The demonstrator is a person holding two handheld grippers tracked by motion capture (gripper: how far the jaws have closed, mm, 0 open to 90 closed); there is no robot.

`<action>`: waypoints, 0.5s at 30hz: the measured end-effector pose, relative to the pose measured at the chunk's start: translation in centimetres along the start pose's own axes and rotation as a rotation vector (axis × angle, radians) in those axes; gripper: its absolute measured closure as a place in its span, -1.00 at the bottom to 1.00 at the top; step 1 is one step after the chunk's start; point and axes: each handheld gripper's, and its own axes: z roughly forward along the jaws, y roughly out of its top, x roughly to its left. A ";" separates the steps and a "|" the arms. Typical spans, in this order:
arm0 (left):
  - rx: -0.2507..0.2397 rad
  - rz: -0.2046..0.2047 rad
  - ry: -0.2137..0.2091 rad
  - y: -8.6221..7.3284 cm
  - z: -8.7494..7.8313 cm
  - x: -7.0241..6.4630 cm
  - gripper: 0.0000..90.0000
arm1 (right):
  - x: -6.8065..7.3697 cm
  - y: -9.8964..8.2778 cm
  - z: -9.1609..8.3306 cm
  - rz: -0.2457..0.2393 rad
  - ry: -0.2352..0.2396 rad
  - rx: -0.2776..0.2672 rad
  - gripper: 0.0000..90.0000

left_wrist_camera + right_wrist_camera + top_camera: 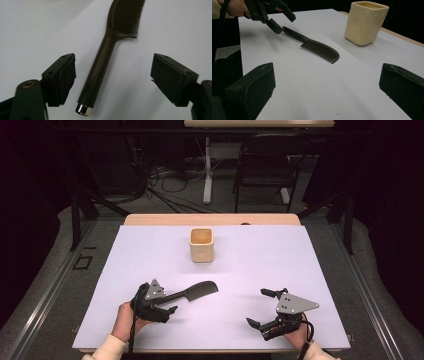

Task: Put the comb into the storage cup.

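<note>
Spread wide, left gripper (112,80) frames the comb (105,67) handle without pinching – comb lies flat on the surface (150,255) (stiff, light, probably slippery), best taken mid-handle; right gripper (267,307) is open too.

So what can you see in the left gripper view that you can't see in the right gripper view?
The left gripper view alone shows the shiny silver cap at the end of the comb's handle, up close between two open jaws. The right gripper view alone shows the cream cup and the left gripper open around the handle's end. Both share the dark comb lying on the white table.
</note>
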 end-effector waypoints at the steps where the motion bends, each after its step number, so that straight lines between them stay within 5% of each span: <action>1: 0.001 0.005 0.004 0.1 0.0 0.0 -0.66 | 0.0 0.0 0.0 0.000 0.000 0.000 -1.00; 15: 0.094 0.051 0.007 1.4 0.8 0.6 -1.00 | 0.0 0.0 0.0 0.000 0.003 -0.003 -1.00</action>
